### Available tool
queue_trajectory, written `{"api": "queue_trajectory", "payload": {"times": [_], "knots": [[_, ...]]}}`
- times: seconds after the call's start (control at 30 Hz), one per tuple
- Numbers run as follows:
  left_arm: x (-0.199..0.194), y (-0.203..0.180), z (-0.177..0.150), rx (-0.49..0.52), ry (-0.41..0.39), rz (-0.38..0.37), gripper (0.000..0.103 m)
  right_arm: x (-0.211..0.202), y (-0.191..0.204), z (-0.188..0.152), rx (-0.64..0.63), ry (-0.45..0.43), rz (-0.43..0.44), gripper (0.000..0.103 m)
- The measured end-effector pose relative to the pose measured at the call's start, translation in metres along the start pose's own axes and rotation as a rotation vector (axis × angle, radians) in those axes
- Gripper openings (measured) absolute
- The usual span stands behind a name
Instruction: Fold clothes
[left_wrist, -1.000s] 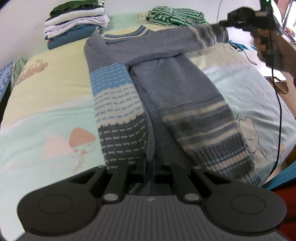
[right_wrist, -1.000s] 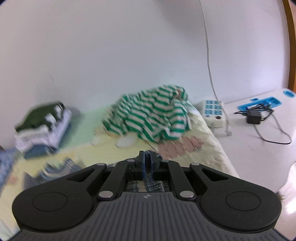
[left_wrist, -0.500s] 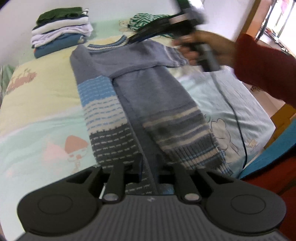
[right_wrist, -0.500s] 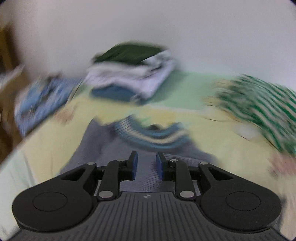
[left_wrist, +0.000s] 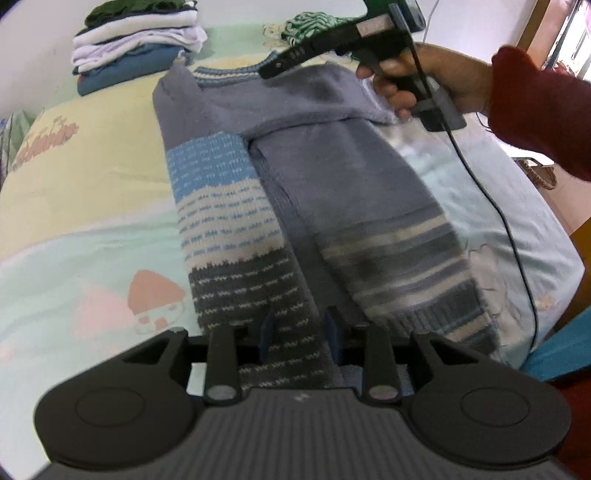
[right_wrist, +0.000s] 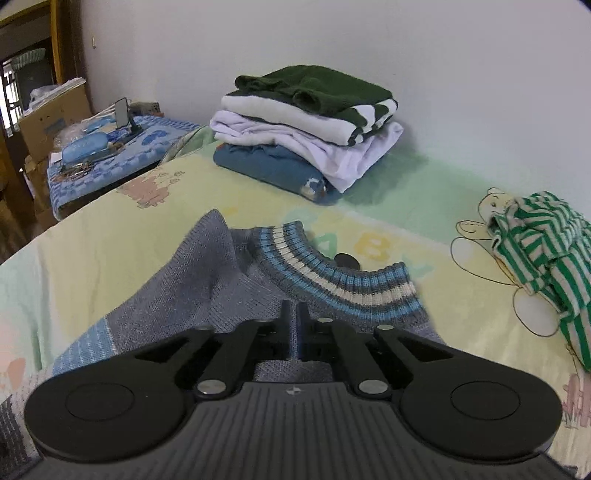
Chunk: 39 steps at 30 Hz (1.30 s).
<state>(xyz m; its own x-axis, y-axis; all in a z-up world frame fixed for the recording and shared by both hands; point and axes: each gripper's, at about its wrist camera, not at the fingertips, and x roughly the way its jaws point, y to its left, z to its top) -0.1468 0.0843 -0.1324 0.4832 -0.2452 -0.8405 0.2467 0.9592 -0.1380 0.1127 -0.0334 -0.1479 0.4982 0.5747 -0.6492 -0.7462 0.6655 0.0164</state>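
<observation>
Bedsheet (right_wrist: 122, 236) print: pastel letters beyond right tongs (right_wrist: 294, 314), partly hidden by collar, not surely readable. Grey-blue knit sweater (left_wrist: 332, 192) flat on bed, sleeves folded over body. Left tongs (left_wrist: 297, 332) over hem edge, jaws opening, hem fabric between blue pads, not pinched. Right tongs over neck area, jaws opening, nothing pinched; striped collar (right_wrist: 332, 277) just ahead. Folded stack (right_wrist: 303, 122) farther ahead. Green-striped garment (right_wrist: 543, 254) crumpled to right. Hand (left_wrist: 424, 77) in red sleeve grips right tool.
</observation>
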Motion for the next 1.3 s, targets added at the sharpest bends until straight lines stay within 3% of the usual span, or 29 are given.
{"api": "queue_trajectory", "payload": {"times": [0.07,0.13,0.27,0.4,0.53,0.63,0.7,0.8,0.87,0.93,1.07,1.17,1.3], "knots": [[0.001,-0.002,0.001,0.012,0.001,0.0,0.032,0.009,0.002,0.001,-0.027,0.031,-0.002,0.046],[0.001,-0.003,0.001,0.021,0.003,0.0,0.033,0.017,0.004,0.0,-0.054,0.044,0.001,0.045],[0.0,-0.005,0.0,0.023,0.0,0.002,0.034,0.015,0.0,0.002,-0.038,0.041,0.041,0.002],[0.0,-0.007,-0.001,0.016,-0.004,0.006,0.035,-0.004,-0.006,0.003,-0.033,0.002,0.001,0.002],[-0.001,-0.011,-0.002,0.02,-0.004,0.005,0.039,0.001,-0.017,-0.006,-0.008,0.029,-0.034,0.001],[-0.001,-0.012,-0.003,0.03,0.0,0.009,0.04,0.005,-0.015,-0.01,0.006,0.029,-0.021,0.013],[-0.004,-0.012,-0.003,0.016,0.004,-0.001,0.04,-0.005,-0.014,-0.005,0.043,0.008,-0.038,0.034],[-0.005,-0.014,-0.007,-0.002,0.002,-0.007,0.04,-0.028,-0.023,-0.008,0.149,-0.034,-0.011,0.035],[-0.006,-0.017,-0.011,-0.009,-0.003,-0.01,0.04,-0.036,-0.029,-0.018,0.203,-0.014,0.042,0.035],[-0.007,-0.019,-0.013,-0.018,-0.002,-0.019,0.04,-0.035,-0.028,-0.03,0.199,0.04,0.03,0.033],[-0.009,-0.023,-0.016,-0.024,0.02,-0.048,0.04,-0.042,-0.04,-0.047,0.235,0.04,-0.036,0.013],[-0.017,-0.027,-0.027,-0.025,0.055,-0.062,0.04,-0.055,-0.034,-0.044,0.247,0.045,-0.098,0.016],[-0.031,-0.032,-0.046,-0.065,0.098,-0.082,0.04,-0.071,0.003,-0.047,0.161,0.019,0.038,0.018]]}}
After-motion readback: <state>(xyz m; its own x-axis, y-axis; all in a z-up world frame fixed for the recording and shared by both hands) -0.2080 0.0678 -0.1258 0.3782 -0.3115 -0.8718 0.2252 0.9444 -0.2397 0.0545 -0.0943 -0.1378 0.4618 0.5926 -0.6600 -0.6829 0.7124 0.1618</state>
